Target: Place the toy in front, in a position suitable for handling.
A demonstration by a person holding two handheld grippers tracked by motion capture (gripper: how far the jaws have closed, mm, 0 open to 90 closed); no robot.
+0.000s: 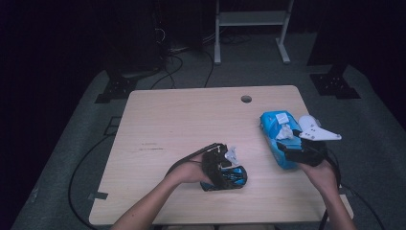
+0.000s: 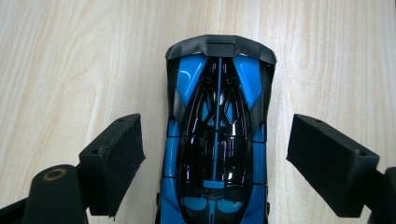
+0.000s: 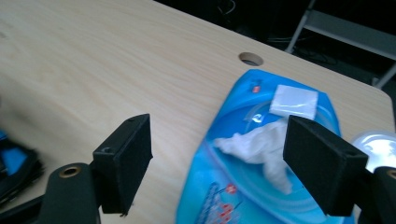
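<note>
The left gripper (image 2: pixel 215 163) is hovering wide open over the blue toy car (image 2: pixel 217 140), whose long axis is running straight between the jaws, neither pad touching it. The right gripper (image 3: pixel 224 163) is also gaping open, empty, with the blue wipes pack (image 3: pixel 261 186) lying just ahead, tissue (image 3: pixel 254 147) sticking out.

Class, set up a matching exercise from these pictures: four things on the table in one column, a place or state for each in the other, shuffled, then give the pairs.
Column one:
1. toy car
2. wipes pack
3. round hole
4. white wipe

Column two:
A. near the table's far edge
B. blue soft pouch on the table's right side
C. between the left gripper's open jaws, untouched by the pads
D. sticking out of the pouch's opening

Pairs: 1-C, 2-B, 3-A, 4-D
</note>
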